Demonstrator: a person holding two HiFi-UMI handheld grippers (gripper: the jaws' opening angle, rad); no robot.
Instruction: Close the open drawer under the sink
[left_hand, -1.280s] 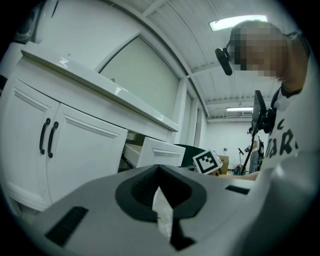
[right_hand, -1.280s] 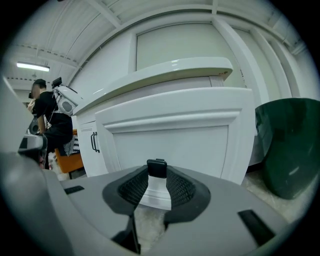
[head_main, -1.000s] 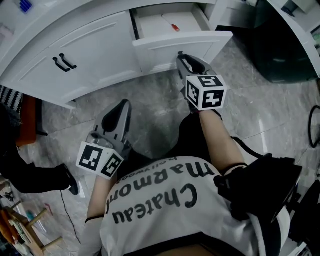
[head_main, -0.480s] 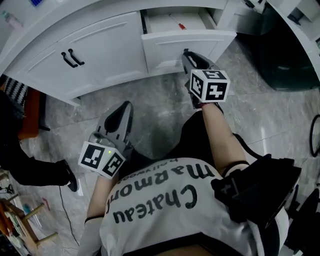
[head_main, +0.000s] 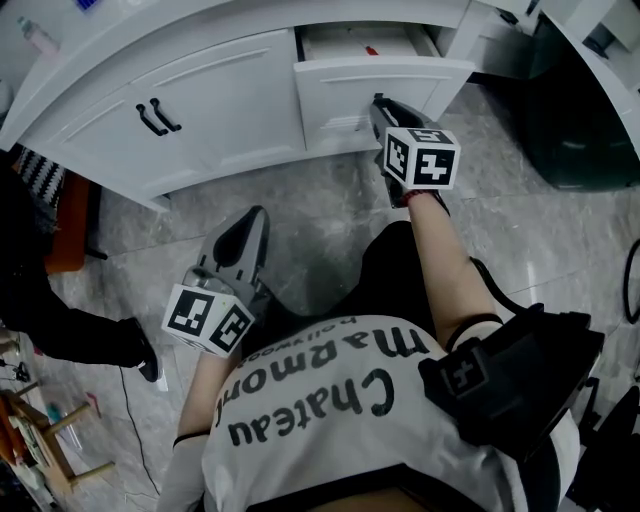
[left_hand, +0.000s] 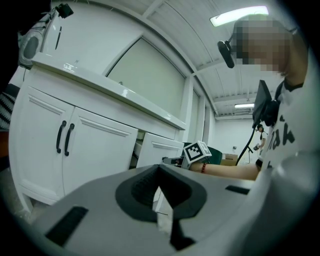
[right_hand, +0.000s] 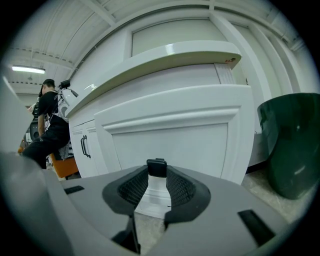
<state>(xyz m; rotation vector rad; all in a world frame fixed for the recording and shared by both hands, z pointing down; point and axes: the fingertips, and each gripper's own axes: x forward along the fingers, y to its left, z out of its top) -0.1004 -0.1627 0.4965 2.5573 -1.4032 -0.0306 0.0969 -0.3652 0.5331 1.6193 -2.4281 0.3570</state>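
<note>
Below the counter (right_hand: 165, 52), we keep the right gripper (head_main: 377, 100) clamped on the handle (right_hand: 156, 167) as the drawer (head_main: 340, 100) slides further shut.

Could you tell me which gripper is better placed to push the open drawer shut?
Right. The right gripper is at the drawer front, jaws round its handle; the left gripper hangs back over the floor.

The drawer front (head_main: 400, 85), its handle (right_hand: 156, 168) wedged in the right gripper (head_main: 378, 101), juts from the cabinet (head_main: 220, 95), a green bin (head_main: 580, 110) crowds the right, and bare floor (head_main: 310, 190) lies open before the left gripper (head_main: 252, 215).
</note>
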